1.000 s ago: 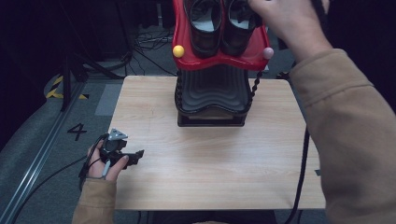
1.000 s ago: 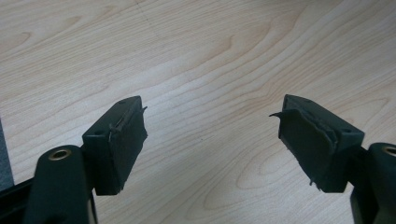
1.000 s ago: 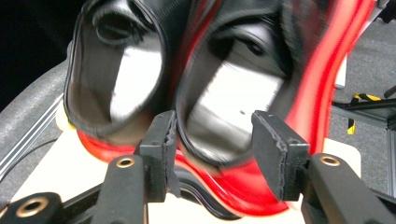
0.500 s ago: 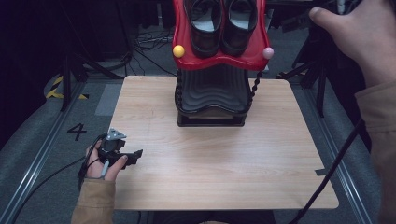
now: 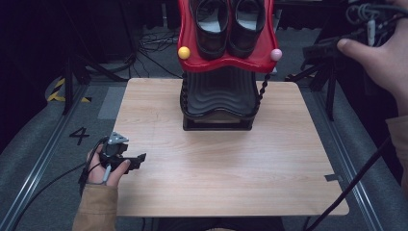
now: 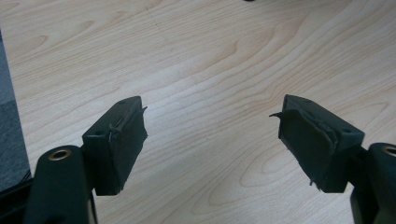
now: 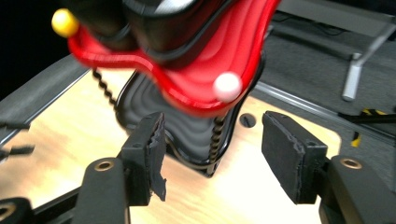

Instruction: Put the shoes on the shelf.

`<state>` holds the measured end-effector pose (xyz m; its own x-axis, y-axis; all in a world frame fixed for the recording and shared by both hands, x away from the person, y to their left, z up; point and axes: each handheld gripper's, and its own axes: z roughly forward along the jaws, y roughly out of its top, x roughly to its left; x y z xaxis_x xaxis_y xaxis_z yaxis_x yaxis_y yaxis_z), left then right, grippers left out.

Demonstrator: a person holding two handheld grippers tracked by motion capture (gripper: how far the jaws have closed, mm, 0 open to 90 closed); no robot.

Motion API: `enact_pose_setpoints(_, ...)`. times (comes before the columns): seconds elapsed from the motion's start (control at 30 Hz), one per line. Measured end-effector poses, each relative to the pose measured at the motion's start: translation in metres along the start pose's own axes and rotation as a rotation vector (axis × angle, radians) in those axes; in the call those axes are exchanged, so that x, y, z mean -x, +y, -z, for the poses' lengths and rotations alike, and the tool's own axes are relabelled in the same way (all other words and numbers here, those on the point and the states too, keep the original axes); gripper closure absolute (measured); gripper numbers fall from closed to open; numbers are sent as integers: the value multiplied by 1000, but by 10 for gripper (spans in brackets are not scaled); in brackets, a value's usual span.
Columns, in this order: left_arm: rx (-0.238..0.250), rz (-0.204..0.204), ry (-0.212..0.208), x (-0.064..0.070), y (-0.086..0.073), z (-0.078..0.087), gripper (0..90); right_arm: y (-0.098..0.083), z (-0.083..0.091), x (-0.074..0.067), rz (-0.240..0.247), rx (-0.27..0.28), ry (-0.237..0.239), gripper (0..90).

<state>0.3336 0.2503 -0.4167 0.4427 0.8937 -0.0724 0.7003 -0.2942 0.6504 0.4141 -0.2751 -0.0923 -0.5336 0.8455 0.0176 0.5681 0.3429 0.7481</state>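
Note:
A two-tier shoe rack stands at the back middle of the wooden table. Its red upper tray carries a pair of black shoes, and a black ribbed lower tray sits beneath. My left gripper rests at the table's left edge, open over bare wood. My right gripper is held up off the table's back right corner. Its jaws have just been opening and stand open with nothing between them, facing the red tray and black tray.
A yellow ball and a pink ball cap the red tray's front corners. Metal stand legs and cables lie on the grey floor right of the table. A floor rail and a "4" marking are at the left.
My right hand has swung from above the shoes out to the right, away from the rack. The left hand has stayed put.

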Motion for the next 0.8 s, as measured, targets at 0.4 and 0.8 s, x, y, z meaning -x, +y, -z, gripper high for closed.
enact_pose_setpoints(0.4,-8,0,2,6,-6,6,237,-83,-45,-13,94,-44,158,405)
enact_pose_setpoints(0.8,-25,-14,9,9,-4,1,238,-158,-100,-14,174,-61,248,396)
